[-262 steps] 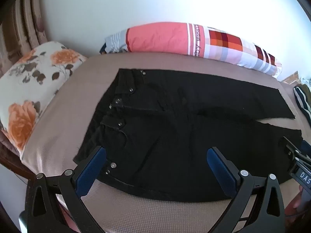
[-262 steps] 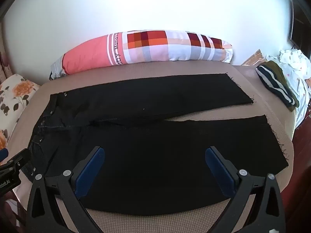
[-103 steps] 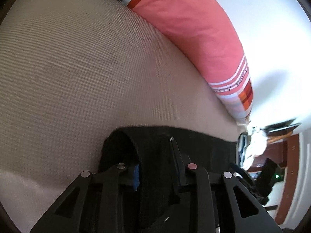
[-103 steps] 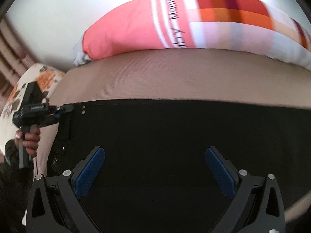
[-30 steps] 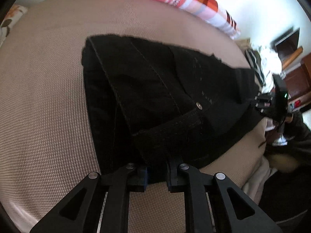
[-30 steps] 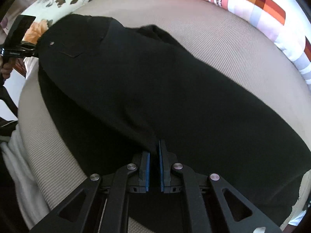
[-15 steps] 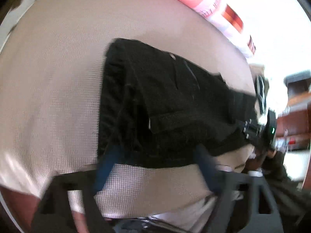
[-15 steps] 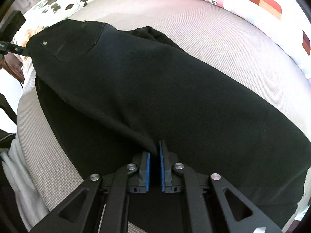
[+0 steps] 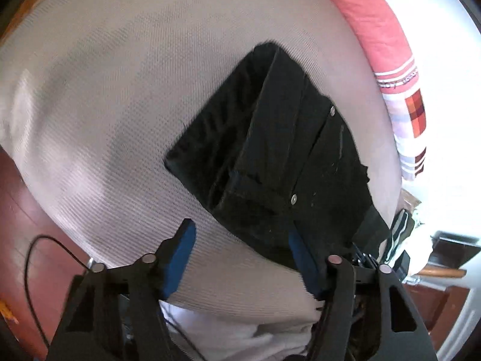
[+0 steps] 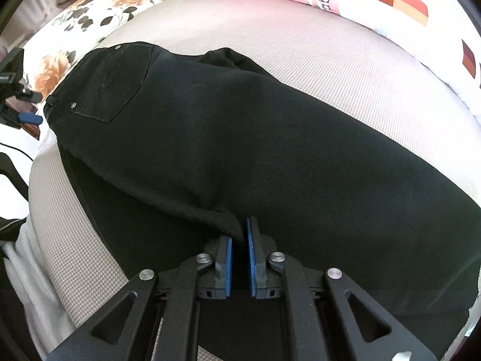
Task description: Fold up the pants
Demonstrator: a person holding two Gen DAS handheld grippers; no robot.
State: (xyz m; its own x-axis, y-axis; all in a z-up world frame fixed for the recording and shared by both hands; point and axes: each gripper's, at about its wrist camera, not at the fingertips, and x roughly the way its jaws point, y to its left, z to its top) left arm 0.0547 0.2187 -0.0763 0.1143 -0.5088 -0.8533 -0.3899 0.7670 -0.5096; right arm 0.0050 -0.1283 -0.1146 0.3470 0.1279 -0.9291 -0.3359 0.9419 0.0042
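While the right tongs (image 10: 239, 246) pinch a ridge of the black pants (image 10: 240, 138), the left tongs (image 9: 240, 249) are closing with nothing between them, just off the waistband (image 9: 255, 192). Folded lengthwise, the pants lie across the beige bed (image 9: 120, 90), beside a striped pillow (image 9: 387, 45).

My left claw (image 9: 240, 258) points steeply down, its jaws partway apart and closing with nothing pinched between the blue pads (image 9: 180, 252). My right claw (image 10: 239, 252), also pitched steeply down, is clamped on a fold of black pants (image 10: 270, 138) at twelve o'clock.
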